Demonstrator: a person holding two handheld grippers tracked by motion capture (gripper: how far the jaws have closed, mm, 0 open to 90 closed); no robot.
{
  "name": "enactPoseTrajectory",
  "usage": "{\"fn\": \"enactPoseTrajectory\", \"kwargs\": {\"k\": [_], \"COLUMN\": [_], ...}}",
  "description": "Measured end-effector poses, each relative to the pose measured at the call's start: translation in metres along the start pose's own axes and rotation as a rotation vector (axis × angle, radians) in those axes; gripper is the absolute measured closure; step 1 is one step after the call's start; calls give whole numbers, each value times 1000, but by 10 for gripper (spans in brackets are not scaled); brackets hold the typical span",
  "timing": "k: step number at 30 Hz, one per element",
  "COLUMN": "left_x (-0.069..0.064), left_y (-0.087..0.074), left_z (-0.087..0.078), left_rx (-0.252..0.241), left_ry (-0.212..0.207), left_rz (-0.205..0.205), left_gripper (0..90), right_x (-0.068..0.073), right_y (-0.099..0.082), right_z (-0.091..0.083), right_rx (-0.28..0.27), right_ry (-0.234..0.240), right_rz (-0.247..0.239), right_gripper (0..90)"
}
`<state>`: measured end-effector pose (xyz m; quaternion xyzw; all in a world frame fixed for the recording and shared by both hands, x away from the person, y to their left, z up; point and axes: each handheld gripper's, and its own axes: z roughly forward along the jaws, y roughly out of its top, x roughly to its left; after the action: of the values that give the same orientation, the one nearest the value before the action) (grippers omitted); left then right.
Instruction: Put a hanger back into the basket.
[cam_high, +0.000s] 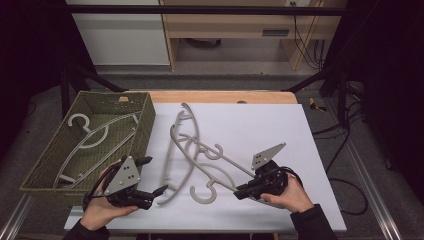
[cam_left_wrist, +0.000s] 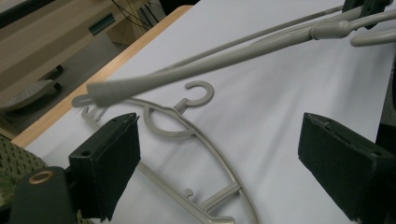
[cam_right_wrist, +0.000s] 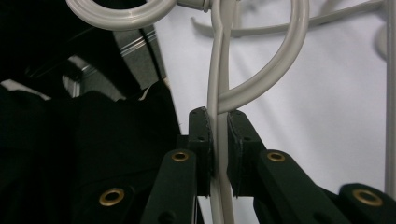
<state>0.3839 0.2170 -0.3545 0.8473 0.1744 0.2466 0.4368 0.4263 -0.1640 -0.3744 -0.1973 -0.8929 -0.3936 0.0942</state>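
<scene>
gripping a grey plastic hanger (cam_high: 212, 165) by its thin bar, the right claw (cam_high: 241, 193) is clenched on it; in the right gripper view the two black pads (cam_right_wrist: 200, 135) press the bar from both sides, with the hanger's curved brace looping up just above them. holding it low by the bar probably lets the person lift one end clear of the others, and in the left gripper view that held hanger (cam_left_wrist: 224, 58) slants above the white counter (cam_high: 260, 125) while another hanger (cam_left_wrist: 187, 126) lies flat beneath it. a third hanger (cam_high: 175, 150) lies on the counter near the basket side, tangled or overlapping with the rest; how exactly they interlock i cannot tell.

the left claw (cam_high: 150, 176) is released, its jaws standing wide apart with nothing between them, hovering at the near corner of the woven green basket (cam_high: 142, 131). it seems placed there to take or steady the free end of the raised hanger. the basket sits at the left edge of the counter and already contains one hanger (cam_high: 97, 137) lying on its floor, so the work looks like gathering hangers into it, with three left outside.

no brand, label or legible writing appears on the hangers, basket or claws.
</scene>
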Motion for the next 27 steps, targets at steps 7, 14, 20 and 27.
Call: {"fn": "enactPoseTrajectory", "kwargs": {"k": [7, 14, 20, 27], "left_x": [-12, -22, -33, -42], "left_y": [5, 10, 13, 11], "left_z": [11, 24, 36, 47], "left_rx": [48, 60, 92, 108], "left_ry": [-11, -23, -52, -66], "left_rz": [107, 199, 312, 424], "left_gripper": [162, 221, 313, 484], "right_x": [6, 10, 12, 13], "right_y": [5, 10, 12, 12], "right_z": [9, 16, 16, 23], "right_rx": [49, 85, 101, 130], "right_ry": [59, 112, 138, 163], "right_rz": [-21, -46, -52, -54], "right_gripper": [815, 815, 815, 815]}}
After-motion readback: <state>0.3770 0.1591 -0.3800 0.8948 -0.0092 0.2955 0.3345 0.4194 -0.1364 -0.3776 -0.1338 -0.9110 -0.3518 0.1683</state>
